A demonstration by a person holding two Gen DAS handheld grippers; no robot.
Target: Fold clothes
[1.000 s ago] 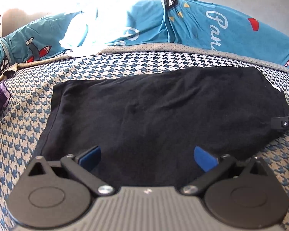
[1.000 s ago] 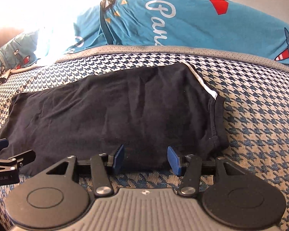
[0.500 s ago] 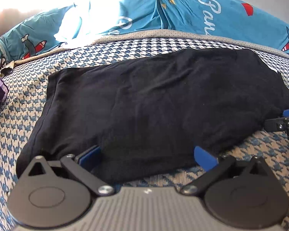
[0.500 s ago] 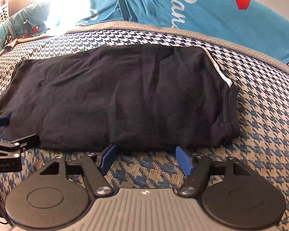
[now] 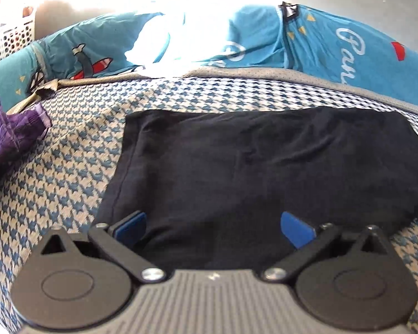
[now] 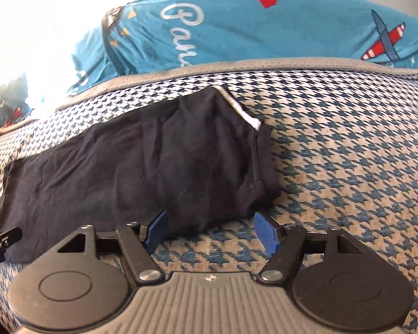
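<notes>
A black garment lies folded into a long flat band on the houndstooth bed cover. My left gripper is open and sits low over the garment's near left part, with black cloth between its blue pads. In the right wrist view the garment runs from the left edge to the middle, with a white strip at its right end. My right gripper is open at the garment's near right corner, and the cloth edge reaches just between its pads. The left gripper's finger shows at that view's left edge.
Teal bedding printed with planes is piled along the far edge of the bed. A purple garment lies at the left, a white perforated basket behind it. Bright white cloth rests on the teal bedding.
My right gripper has opened wider and shifted toward the garment's right end. My left gripper has moved left and forward over the cloth. The garment lies as before.
</notes>
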